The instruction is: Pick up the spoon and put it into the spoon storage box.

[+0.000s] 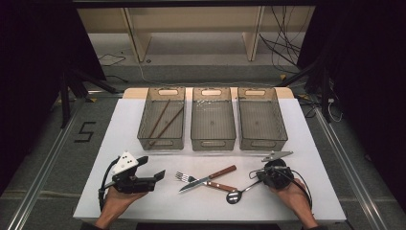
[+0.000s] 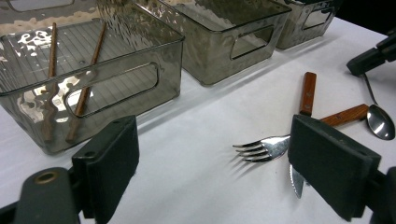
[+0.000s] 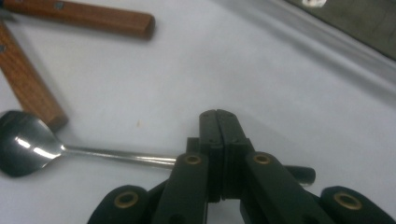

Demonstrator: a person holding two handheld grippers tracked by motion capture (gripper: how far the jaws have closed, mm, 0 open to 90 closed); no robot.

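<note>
A fork (image 1: 183, 177) and a knife (image 1: 207, 179), both with wooden handles, lie crossed at the front middle of the white table (image 1: 119, 191). A steel spoon (image 1: 234, 196) lies just right of them. My right gripper (image 1: 253, 175) is shut, with its jaws pressed together right over the spoon's handle (image 3: 121, 157); nothing shows between its fingertips (image 3: 219, 116). The spoon's bowl (image 3: 25, 144) rests beside the fork's handle end (image 3: 30, 91). To the left of the fork (image 2: 261, 148), my left gripper (image 1: 159, 176) stands open and holds nothing (image 2: 219, 170).
Three clear grey bins stand in a row behind the cutlery: left (image 1: 161, 142), middle (image 1: 213, 143), right (image 1: 263, 142). Two wooden chopsticks (image 1: 163, 122) lie in the left one. The table's front edge runs just below both hands.
</note>
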